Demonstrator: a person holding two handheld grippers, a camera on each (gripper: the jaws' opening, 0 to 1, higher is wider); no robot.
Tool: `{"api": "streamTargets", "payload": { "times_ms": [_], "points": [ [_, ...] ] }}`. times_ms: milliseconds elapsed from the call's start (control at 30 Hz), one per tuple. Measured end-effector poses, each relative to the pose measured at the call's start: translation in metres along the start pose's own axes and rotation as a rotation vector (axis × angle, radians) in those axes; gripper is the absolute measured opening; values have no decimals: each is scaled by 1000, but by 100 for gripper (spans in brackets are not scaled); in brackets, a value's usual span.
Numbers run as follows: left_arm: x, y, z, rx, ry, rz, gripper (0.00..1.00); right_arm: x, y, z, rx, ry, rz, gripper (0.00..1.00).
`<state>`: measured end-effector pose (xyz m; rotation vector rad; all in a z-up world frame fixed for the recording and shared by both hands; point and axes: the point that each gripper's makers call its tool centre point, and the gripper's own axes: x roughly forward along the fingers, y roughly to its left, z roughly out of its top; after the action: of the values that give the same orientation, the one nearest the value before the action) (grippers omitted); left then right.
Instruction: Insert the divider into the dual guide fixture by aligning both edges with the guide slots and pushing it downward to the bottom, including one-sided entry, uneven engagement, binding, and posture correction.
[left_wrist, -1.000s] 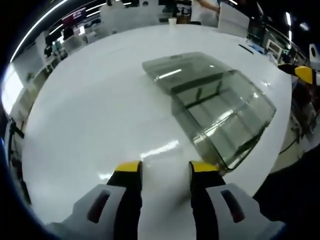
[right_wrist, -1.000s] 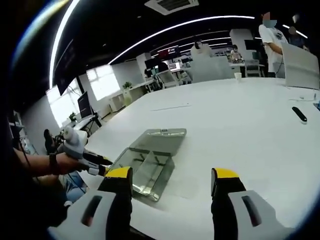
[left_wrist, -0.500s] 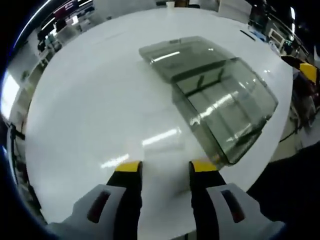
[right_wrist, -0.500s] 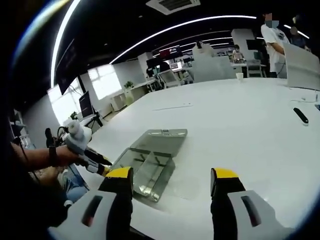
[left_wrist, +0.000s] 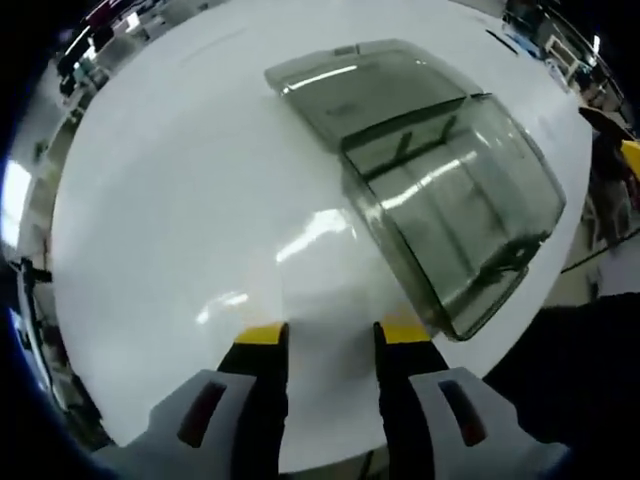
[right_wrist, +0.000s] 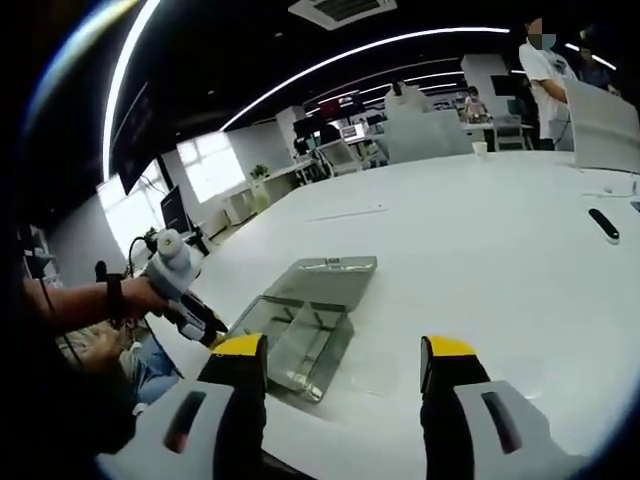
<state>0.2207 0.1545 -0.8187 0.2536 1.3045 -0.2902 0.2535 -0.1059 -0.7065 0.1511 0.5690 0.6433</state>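
In the left gripper view we look down on a glossy white round-edged table (left_wrist: 180, 200) that mirrors the ceiling lights as soft streaks. On it lies a smoky, transparent plastic box with rounded corners, the dual guide fixture (left_wrist: 455, 225); thin dark ribs run down its inner walls. Touching its far edge lies a flat, smoke-tinted transparent panel with rounded corners (left_wrist: 365, 85), which we take to be the divider, flat on the table and outside the box.

Our left gripper (left_wrist: 325, 335) hangs over the near part of the table, just beside the box's near corner. Its black jaws with yellow tips stand parallel with a moderate gap, and only bare tabletop shows between them; they hold nothing.

In the right gripper view the same box (right_wrist: 295, 340) and panel (right_wrist: 330, 275) lie ahead and to the left on the white table (right_wrist: 500, 260). Our right gripper (right_wrist: 345, 350) has its yellow-tipped jaws spread wide, with nothing held between them. The left gripper (right_wrist: 185, 300) shows at the table's left edge, gripped by a hand with a dark wrist strap (right_wrist: 115, 298).

A slim dark bar-shaped object (right_wrist: 603, 224) lies well apart on the table, a white cup (right_wrist: 478, 150) stands at the far rim, and a person in a white top (right_wrist: 550, 80) stands beyond.
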Motion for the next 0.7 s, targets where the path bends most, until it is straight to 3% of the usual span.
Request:
{"api": "streamTargets", "payload": {
  "times_ms": [100,167,333,700],
  "points": [
    [-1,3,-2,10,-19,-5,31,0,1,1,5,-4,5,58],
    [-3,5,0,-25,-58,-19,29,1,2,2,3,-8,6,58],
    [-6,8,-12,-30,-84,-20,29,2,5,1,-3,-2,18,58],
    [-22,3,-11,-122,-208,-14,29,2,19,0,-23,3,62,57]
  ]
}}
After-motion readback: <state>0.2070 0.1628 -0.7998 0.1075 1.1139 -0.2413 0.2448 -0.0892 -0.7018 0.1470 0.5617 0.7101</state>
